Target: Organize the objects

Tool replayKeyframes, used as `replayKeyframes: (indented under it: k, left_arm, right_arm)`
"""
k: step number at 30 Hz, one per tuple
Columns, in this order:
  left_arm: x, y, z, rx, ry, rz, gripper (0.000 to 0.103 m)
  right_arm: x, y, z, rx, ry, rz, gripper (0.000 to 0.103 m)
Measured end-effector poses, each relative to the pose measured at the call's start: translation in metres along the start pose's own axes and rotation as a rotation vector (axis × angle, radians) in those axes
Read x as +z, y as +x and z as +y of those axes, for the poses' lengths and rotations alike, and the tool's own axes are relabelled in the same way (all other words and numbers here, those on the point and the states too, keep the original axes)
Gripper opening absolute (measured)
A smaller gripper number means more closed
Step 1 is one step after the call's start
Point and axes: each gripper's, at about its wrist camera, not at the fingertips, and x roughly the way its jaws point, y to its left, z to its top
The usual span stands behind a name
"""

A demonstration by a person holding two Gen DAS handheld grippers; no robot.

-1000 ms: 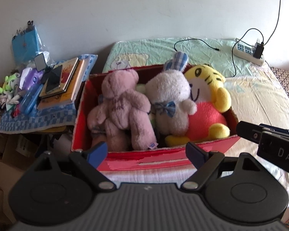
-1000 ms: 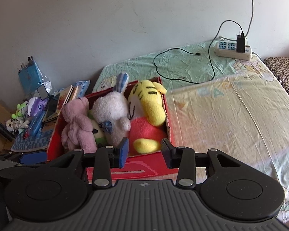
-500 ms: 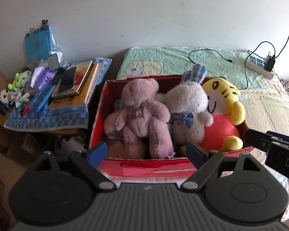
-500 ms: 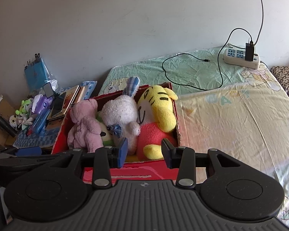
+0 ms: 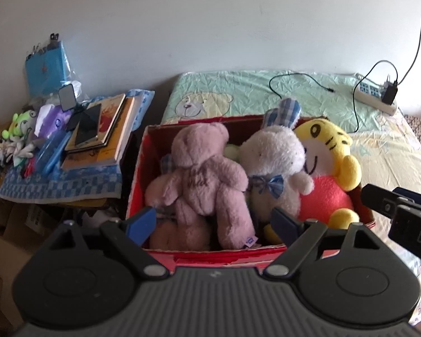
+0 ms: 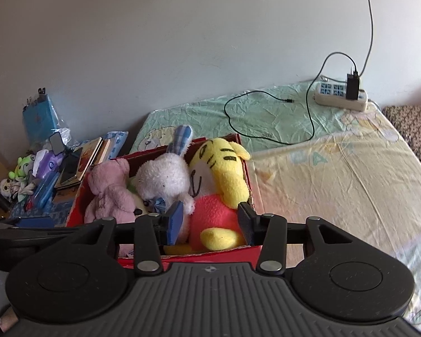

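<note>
Three plush toys in red box

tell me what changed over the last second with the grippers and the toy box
Both views slid left: the red box of plush toys now sits further right and lower in frame. The left gripper and right gripper took hold of nothing; both are open and empty as before. The pink bear, white bunny and yellow tiger stayed put.

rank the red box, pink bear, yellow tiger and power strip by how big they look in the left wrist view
1. red box, holds all the toys
2. pink bear and yellow tiger, alike, so not ranked
3. power strip, smallest, though it lies farther off on the bed
</note>
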Motion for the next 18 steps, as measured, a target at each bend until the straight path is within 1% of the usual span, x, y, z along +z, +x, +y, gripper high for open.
replayKeyframes:
  k: [2,5,7,9,10,13,18]
  left_arm:
    - [0.001,0.004,-0.001,-0.004,0.019,0.003,0.087]
    - [0.000,0.012,-0.003,-0.045,0.061,-0.013,0.087]
    - [-0.001,0.020,-0.007,-0.015,0.085,-0.014,0.087]
    - [0.001,0.024,-0.007,-0.023,0.088,-0.009,0.087]
    - [0.002,0.024,-0.006,-0.021,0.087,-0.016,0.087]
    - [0.004,0.024,-0.006,0.027,0.092,-0.053,0.087]
    - [0.011,0.031,-0.003,0.014,0.082,-0.037,0.087]
  right_arm:
    - [-0.001,0.003,-0.001,0.006,0.022,0.001,0.046]
    - [-0.002,0.007,0.000,0.010,0.042,-0.005,0.047]
    - [-0.001,0.010,0.004,0.015,0.041,-0.004,0.047]
    - [-0.001,0.012,0.007,0.013,0.022,-0.012,0.047]
    - [0.000,0.013,0.009,0.005,0.013,-0.022,0.047]
    - [0.001,0.017,0.010,-0.015,-0.003,-0.044,0.047]
    - [0.003,0.027,0.005,-0.032,0.005,-0.039,0.047]
